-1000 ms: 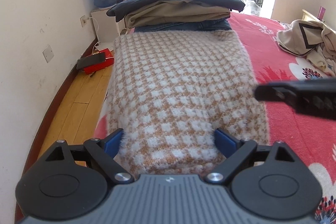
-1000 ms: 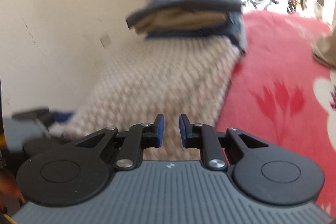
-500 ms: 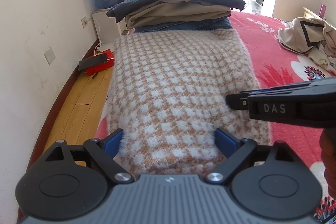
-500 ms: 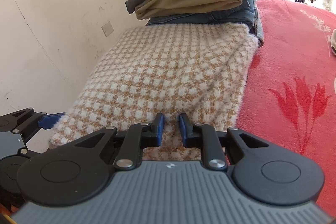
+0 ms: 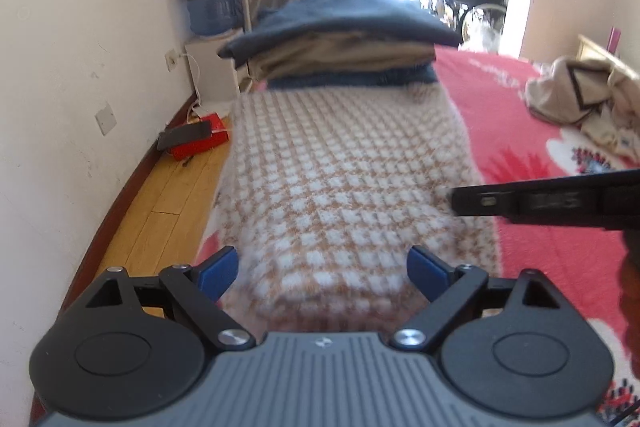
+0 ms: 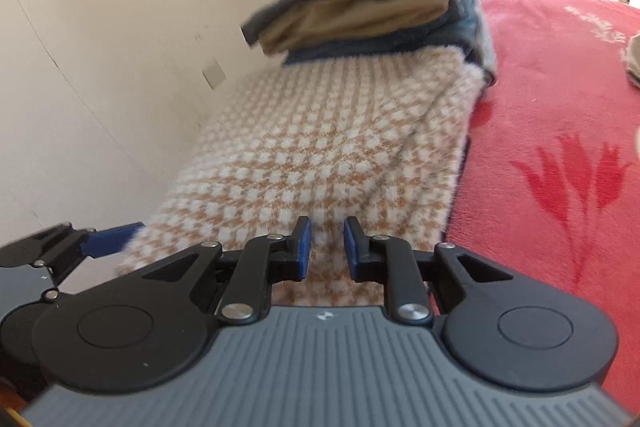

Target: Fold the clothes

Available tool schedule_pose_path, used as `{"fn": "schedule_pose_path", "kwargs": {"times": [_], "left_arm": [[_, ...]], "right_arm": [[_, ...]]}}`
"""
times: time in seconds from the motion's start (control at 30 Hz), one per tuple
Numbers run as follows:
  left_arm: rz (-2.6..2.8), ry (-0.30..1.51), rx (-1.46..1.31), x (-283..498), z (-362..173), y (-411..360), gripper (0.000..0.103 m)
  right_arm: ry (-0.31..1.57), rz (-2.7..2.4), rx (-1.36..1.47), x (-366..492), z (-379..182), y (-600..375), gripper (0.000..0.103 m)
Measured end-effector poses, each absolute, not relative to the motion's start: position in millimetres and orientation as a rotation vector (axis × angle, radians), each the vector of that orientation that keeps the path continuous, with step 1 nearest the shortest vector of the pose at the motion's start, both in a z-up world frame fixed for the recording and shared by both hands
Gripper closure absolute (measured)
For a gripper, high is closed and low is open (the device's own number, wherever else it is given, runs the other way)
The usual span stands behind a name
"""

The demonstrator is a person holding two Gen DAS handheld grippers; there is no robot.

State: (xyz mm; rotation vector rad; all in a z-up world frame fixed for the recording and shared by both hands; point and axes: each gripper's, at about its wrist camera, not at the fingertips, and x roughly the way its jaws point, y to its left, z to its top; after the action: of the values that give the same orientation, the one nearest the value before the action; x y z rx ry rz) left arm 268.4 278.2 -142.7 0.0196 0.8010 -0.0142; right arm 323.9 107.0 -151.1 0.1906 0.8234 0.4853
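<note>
The checked sweater [image 5: 340,195] lies flat on the red bed cover [image 6: 560,115], folded into a long strip running straight ahead of both sets of jaws. The left gripper [image 5: 323,269] has its jaws spread wide — one blue pad [image 5: 218,269] at each side of the sweater's near end, gripping nothing. The right gripper [image 6: 325,249] sits at the near right part of the sweater, jaws narrowed to a small gap with knit between them — whether they pinch it, I cannot tell. Beyond the sweater's far end stands a stack of folded clothes [image 5: 340,39].
</note>
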Motion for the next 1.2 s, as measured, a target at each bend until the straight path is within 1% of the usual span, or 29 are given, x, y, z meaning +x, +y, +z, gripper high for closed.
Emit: {"fn": "schedule_pose_path", "kwargs": {"times": [0.07, 0.17, 0.23, 0.27, 0.3, 0.33, 0.5, 0.77, 0.93, 1.2], "left_arm": [[-0.017, 0.799, -0.016, 253, -135, 280, 0.007], [-0.031, 0.818, -0.070, 224, -127, 277, 0.004], [-0.032, 0.834, -0.079, 205, -123, 271, 0.002], [-0.032, 0.842, -0.081, 196, -121, 267, 0.001], [-0.030, 0.848, -0.084, 188, -120, 264, 0.001], [-0.030, 0.857, -0.088, 181, -119, 260, 0.000], [-0.065, 0.926, -0.084, 154, -119, 238, 0.000], [-0.077, 0.931, -0.035, 123, -113, 218, 0.000], [-0.045, 0.913, -0.009, 111, -104, 214, 0.000], [0.014, 0.843, -0.021, 99, -83, 227, 0.000]], "right_arm": [[0.800, 0.469, 0.195, 305, -139, 93, 0.085], [0.806, 0.444, 0.155, 272, -126, 75, 0.079], [0.828, 0.428, 0.107, 248, -123, 68, 0.071], [0.838, 0.416, 0.092, 236, -122, 63, 0.070], [0.853, 0.413, 0.081, 224, -122, 59, 0.066], [0.868, 0.412, 0.077, 213, -122, 55, 0.060], [0.916, 0.358, 0.045, 166, -122, 41, 0.044], [0.944, 0.239, 0.072, 121, -120, 22, 0.035], [0.947, 0.196, 0.058, 99, -114, 19, 0.026], [0.947, 0.167, 0.068, 79, -101, 24, 0.023]]}}
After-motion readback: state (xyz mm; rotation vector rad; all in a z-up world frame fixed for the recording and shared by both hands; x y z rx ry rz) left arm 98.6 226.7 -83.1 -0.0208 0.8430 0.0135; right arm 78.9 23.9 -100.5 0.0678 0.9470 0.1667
